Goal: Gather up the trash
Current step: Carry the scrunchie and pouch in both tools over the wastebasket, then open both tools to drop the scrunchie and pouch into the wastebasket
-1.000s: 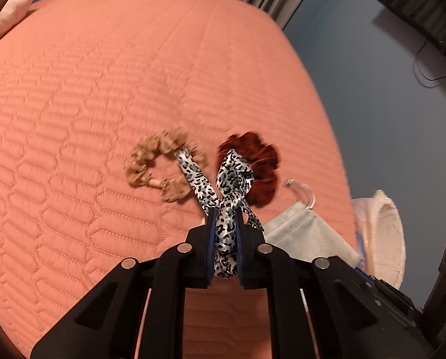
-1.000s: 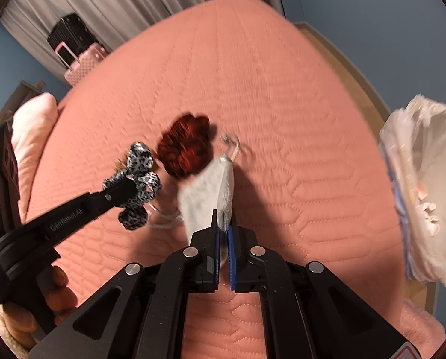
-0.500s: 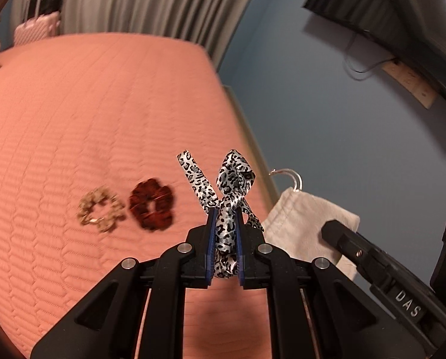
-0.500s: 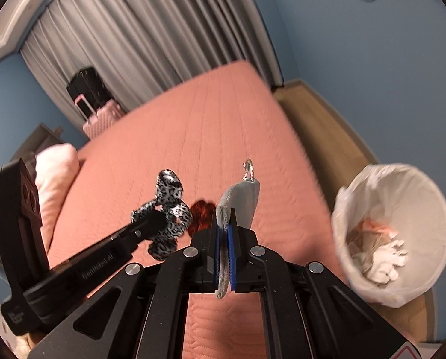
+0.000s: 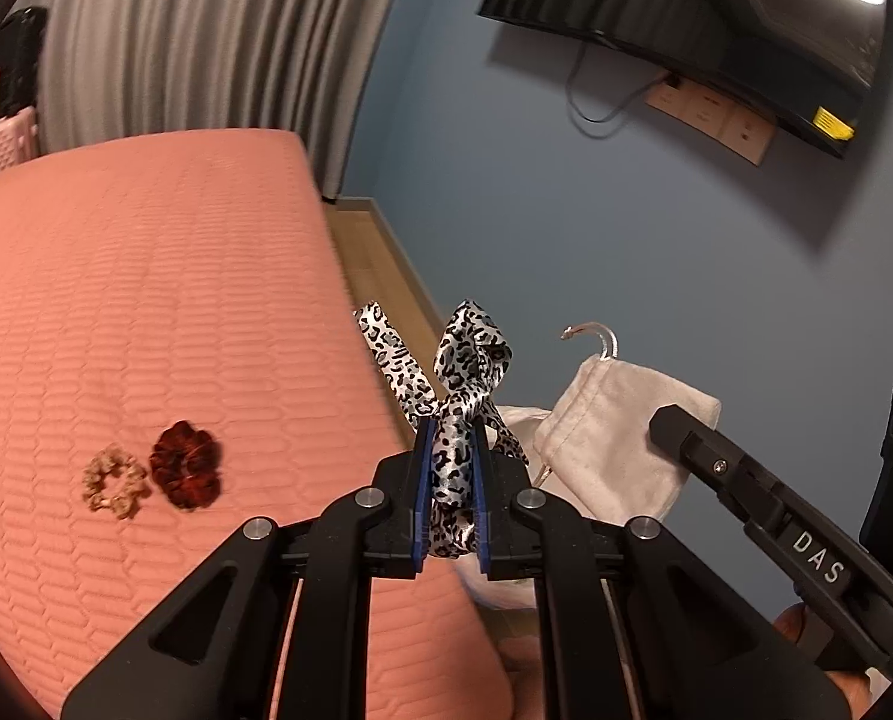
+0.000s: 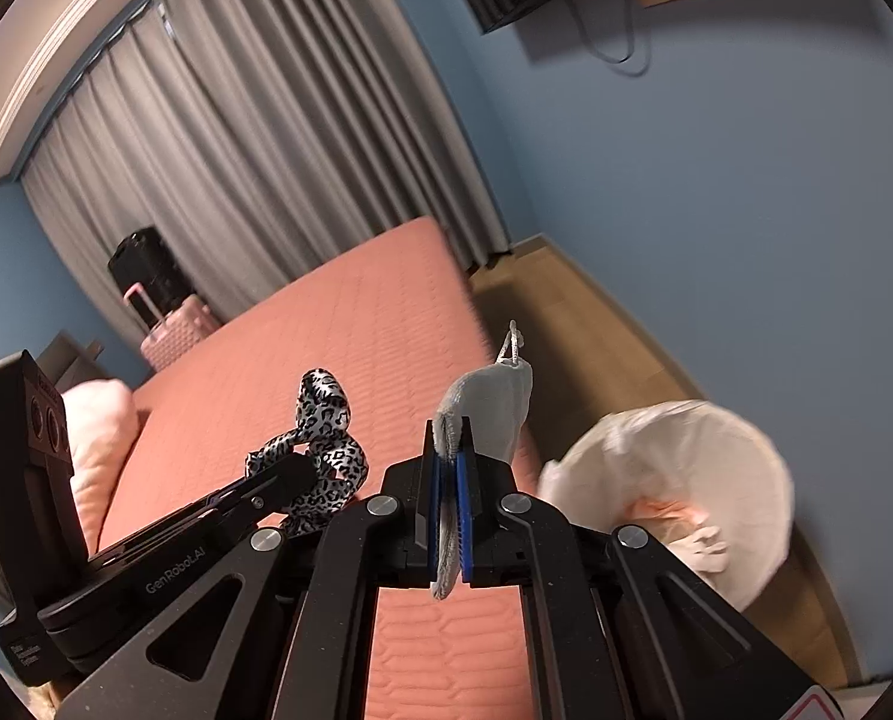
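You grip a limp ribbon (image 5: 452,450) in the left hand-held gripper (image 5: 451,468), a soft pouch (image 6: 488,414) in the right hand-held gripper (image 6: 448,480), both clamped above the bin (image 6: 746,438).

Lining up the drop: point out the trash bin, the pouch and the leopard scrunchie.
trash bin (image 6: 764,456): right wrist view, liner's far inner wall.
pouch (image 6: 500,414): right wrist view, body above fingers.
leopard scrunchie (image 5: 467,354): left wrist view, upper loop.

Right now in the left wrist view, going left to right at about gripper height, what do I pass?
Tan scrunchie → dark red scrunchie → leopard-print ribbon clamped in the left gripper → pale drawstring pouch → right gripper holding the pouch's edge.
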`<move>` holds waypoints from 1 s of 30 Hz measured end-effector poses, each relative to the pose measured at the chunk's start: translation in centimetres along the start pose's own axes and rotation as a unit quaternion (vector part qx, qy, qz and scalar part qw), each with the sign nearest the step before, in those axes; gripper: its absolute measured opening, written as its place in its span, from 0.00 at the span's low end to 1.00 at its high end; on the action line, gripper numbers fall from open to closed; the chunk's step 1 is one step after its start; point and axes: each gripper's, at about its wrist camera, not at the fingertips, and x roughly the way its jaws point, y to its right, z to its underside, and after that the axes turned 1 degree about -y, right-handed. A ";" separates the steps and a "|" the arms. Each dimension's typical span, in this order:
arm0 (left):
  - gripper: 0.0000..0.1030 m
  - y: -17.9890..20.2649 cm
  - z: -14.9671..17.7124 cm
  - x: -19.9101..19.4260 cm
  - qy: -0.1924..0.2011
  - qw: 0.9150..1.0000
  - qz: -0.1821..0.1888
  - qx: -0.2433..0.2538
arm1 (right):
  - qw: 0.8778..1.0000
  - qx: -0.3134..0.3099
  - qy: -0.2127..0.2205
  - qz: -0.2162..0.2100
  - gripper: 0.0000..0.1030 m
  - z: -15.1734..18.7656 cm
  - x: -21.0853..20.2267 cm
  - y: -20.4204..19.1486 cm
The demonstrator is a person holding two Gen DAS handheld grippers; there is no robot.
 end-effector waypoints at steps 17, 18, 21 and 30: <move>0.46 7.9 -0.3 3.1 -0.020 0.998 0.032 0.057 | 0.997 0.039 0.036 0.047 0.04 -1.3 -4.2 6.3; 0.56 8.0 -0.3 3.1 -0.015 0.998 0.027 0.056 | 0.997 0.039 0.036 0.049 0.04 -1.3 -4.1 6.4; 0.60 7.9 -0.4 3.1 -0.011 0.998 0.020 0.054 | 0.997 0.038 0.034 0.052 0.04 -1.5 -3.8 6.5; 0.60 7.1 -0.1 3.5 -0.016 0.999 0.005 0.038 | 0.998 0.033 0.032 0.049 0.11 -0.9 -3.3 6.0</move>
